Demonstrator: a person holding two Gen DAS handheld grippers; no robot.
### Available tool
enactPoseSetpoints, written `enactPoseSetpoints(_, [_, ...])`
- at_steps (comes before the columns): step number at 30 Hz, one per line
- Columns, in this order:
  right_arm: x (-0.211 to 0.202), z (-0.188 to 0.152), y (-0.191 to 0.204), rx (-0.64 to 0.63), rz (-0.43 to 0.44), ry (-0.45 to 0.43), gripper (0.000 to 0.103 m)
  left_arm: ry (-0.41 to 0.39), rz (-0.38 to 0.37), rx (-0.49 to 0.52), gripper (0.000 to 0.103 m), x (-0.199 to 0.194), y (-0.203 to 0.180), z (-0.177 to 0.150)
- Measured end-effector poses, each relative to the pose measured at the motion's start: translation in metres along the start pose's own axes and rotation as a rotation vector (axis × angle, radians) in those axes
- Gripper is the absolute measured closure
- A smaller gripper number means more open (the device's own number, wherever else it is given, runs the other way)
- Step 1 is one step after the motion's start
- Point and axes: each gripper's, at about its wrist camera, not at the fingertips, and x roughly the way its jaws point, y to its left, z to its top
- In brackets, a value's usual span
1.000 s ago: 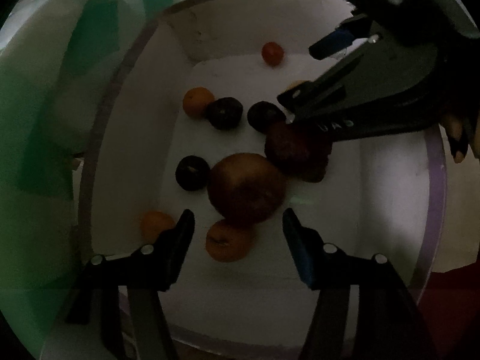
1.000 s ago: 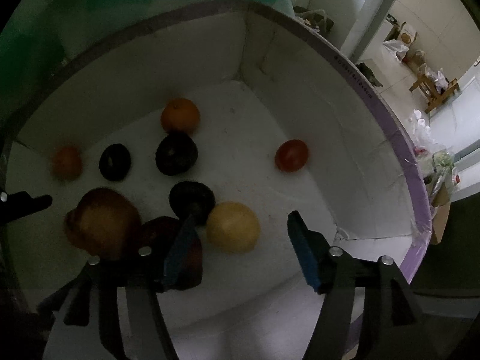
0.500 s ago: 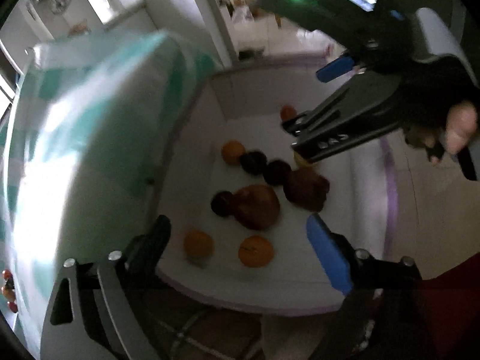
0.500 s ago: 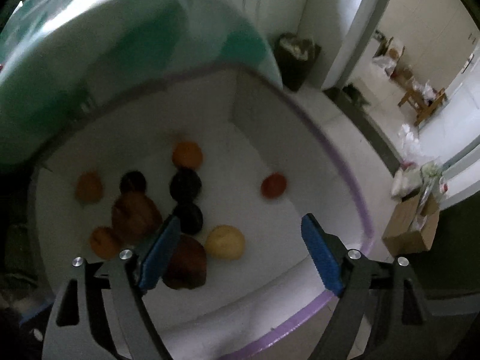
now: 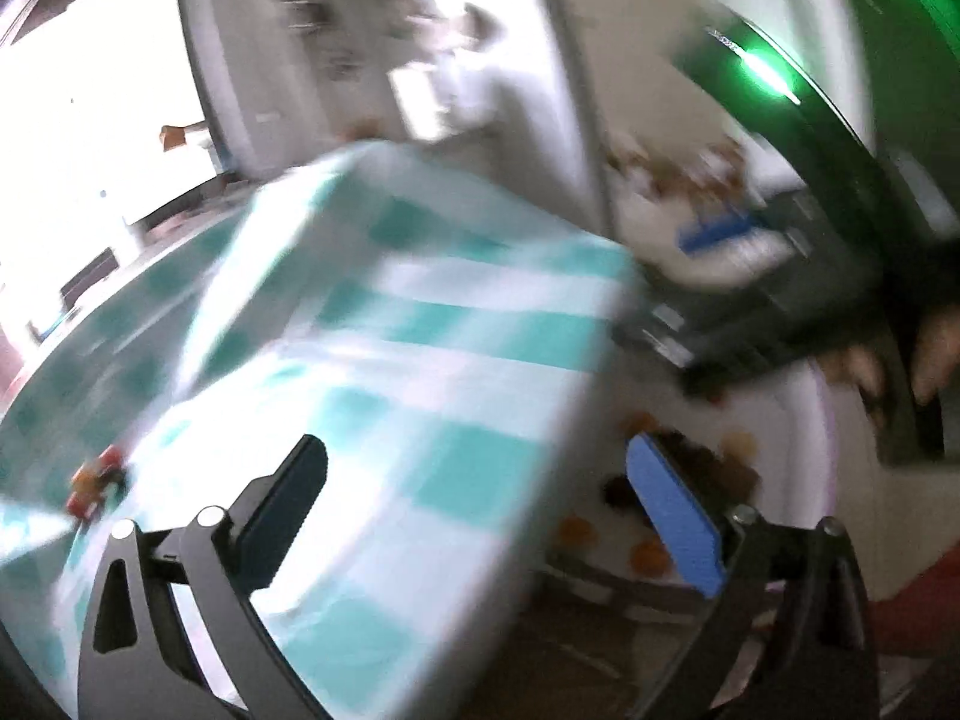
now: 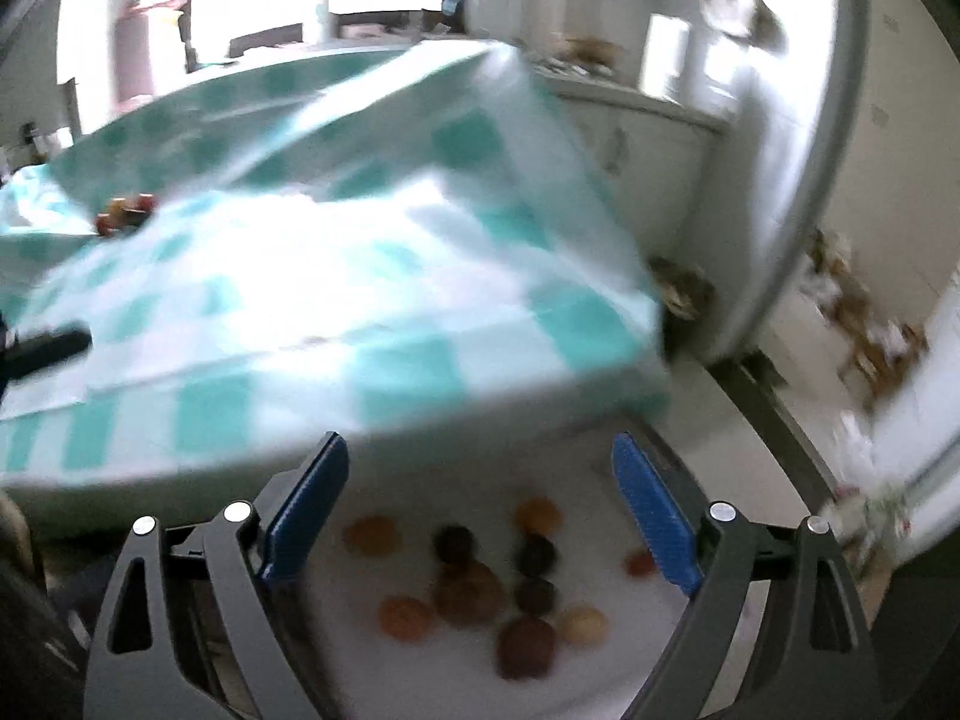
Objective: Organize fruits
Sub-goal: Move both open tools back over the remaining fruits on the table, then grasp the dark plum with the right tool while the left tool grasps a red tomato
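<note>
A: Starting at the far left, there's a small cluster of fruit (image 6: 125, 213) on the checked cloth (image 6: 372, 324) that covers the desk. It's blurred, so I can't name the kinds.

B: And the left gripper (image 5: 477, 516)?

A: Its fingers (image 5: 675, 525) have just been opening and stand spread wide, with nothing between them. It hangs over the cloth's near edge.

B: Further right?

A: The white box (image 6: 606, 456) sits low beside the desk, with the sorted fruits (image 6: 480, 582) lying loose on its floor: orange ones, dark ones, a brown one, a small red one at the right. The right gripper (image 6: 480, 510) is above it; its fingers have also just been opening, are spread, and hold nothing.

B: So the next step, probably, is fetching more from the desk?

A: I'd judge so. Slow down first, since both views are smeared. Come at the cluster from above, keep the fingers spread until one fruit sits squarely between them, then close gently so neighbours don't roll off the cloth.
</note>
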Motion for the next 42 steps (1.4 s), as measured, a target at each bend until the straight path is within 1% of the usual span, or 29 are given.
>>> enactPoseSetpoints(2, [0.007, 0.008, 0.026, -0.039, 0.049, 0.011, 0.016, -0.008, 0.040, -0.098, 0.002, -0.009, 0.037, -0.004])
enactPoseSetpoints(3, [0.011, 0.014, 0.046, -0.075, 0.074, 0.019, 0.016, -0.008, 0.064, -0.150, 0.002, -0.015, 0.055, -0.006])
enactPoseSetpoints(4, [0.015, 0.016, 0.057, -0.096, 0.086, 0.021, 0.016, -0.003, 0.106, -0.217, 0.002, -0.021, 0.081, -0.011])
enactPoseSetpoints(5, [0.018, 0.019, 0.070, -0.122, 0.101, 0.024, 0.016, 0.004, 0.139, -0.260, 0.002, -0.024, 0.099, -0.016])
enactPoseSetpoints(9, [0.034, 0.037, 0.135, -0.219, 0.177, 0.031, 0.016, 0.022, 0.284, -0.425, 0.002, -0.036, 0.180, -0.049])
enactPoseSetpoints(12, [0.044, 0.052, 0.177, -0.243, 0.227, 0.040, 0.016, 0.044, 0.375, -0.522, 0.002, -0.048, 0.231, -0.069])
enactPoseSetpoints(13, [0.049, 0.057, 0.188, -0.244, 0.243, 0.048, 0.016, 0.057, 0.420, -0.588, 0.002, -0.053, 0.255, -0.081])
enactPoseSetpoints(14, [0.053, 0.061, 0.199, -0.246, 0.261, 0.055, 0.016, 0.063, 0.441, -0.633, 0.002, -0.057, 0.269, -0.090])
enactPoseSetpoints(15, [0.060, 0.066, 0.214, -0.252, 0.284, 0.059, 0.016, 0.072, 0.467, -0.714, 0.002, -0.064, 0.290, -0.103])
enactPoseSetpoints(18, [0.083, 0.082, 0.251, -0.268, 0.319, 0.077, 0.016, 0.077, 0.522, -0.897, 0.002, -0.081, 0.334, -0.138])
enactPoseSetpoints(20, [0.098, 0.097, 0.268, -0.244, 0.357, 0.089, 0.017, 0.060, 0.538, -0.999, 0.002, -0.089, 0.351, -0.161])
enactPoseSetpoints(21, [0.109, 0.109, 0.280, -0.217, 0.378, 0.101, 0.017, 0.064, 0.530, -1.058, 0.002, -0.092, 0.358, -0.173])
enactPoseSetpoints(22, [0.118, 0.119, 0.288, -0.201, 0.387, 0.112, 0.018, 0.056, 0.507, -1.103, 0.002, -0.094, 0.363, -0.178])
enactPoseSetpoints(23, [0.128, 0.128, 0.298, -0.187, 0.391, 0.122, 0.018, 0.022, 0.485, -1.144, 0.002, -0.100, 0.366, -0.183])
enactPoseSetpoints(26, [0.153, 0.155, 0.330, -0.179, 0.401, 0.132, 0.023, 0.002, 0.481, -1.174, 0.002, -0.105, 0.369, -0.190])
enactPoseSetpoints(29, [0.178, 0.177, 0.361, -0.181, 0.389, 0.132, 0.024, -0.001, 0.489, -1.176, 0.002, -0.105, 0.369, -0.190])
enactPoseSetpoints(33, [0.216, 0.198, 0.394, -0.157, 0.341, 0.170, 0.026, -0.006, 0.476, -1.193, 0.002, -0.105, 0.370, -0.191])
enactPoseSetpoints(34, [0.220, 0.200, 0.398, -0.163, 0.324, 0.165, 0.026, -0.009, 0.474, -1.198, 0.002, -0.104, 0.371, -0.192])
enactPoseSetpoints(35, [0.224, 0.204, 0.404, -0.177, 0.302, 0.157, 0.030, -0.011, 0.473, -1.204, 0.002, -0.103, 0.372, -0.193])
enactPoseSetpoints(36, [0.231, 0.210, 0.411, -0.190, 0.289, 0.155, 0.031, -0.012, 0.471, -1.209, 0.002, -0.103, 0.372, -0.193])
enactPoseSetpoints(37, [0.234, 0.213, 0.413, -0.191, 0.286, 0.156, 0.032, -0.012, 0.469, -1.214, 0.002, -0.102, 0.372, -0.194])
enactPoseSetpoints(40, [0.243, 0.221, 0.419, -0.193, 0.261, 0.148, 0.041, -0.011, 0.463, -1.215, 0.002, -0.101, 0.373, -0.193])
enactPoseSetpoints(42, [0.244, 0.222, 0.420, -0.197, 0.264, 0.141, 0.050, -0.013, 0.459, -1.216, 0.002, -0.101, 0.372, -0.194])
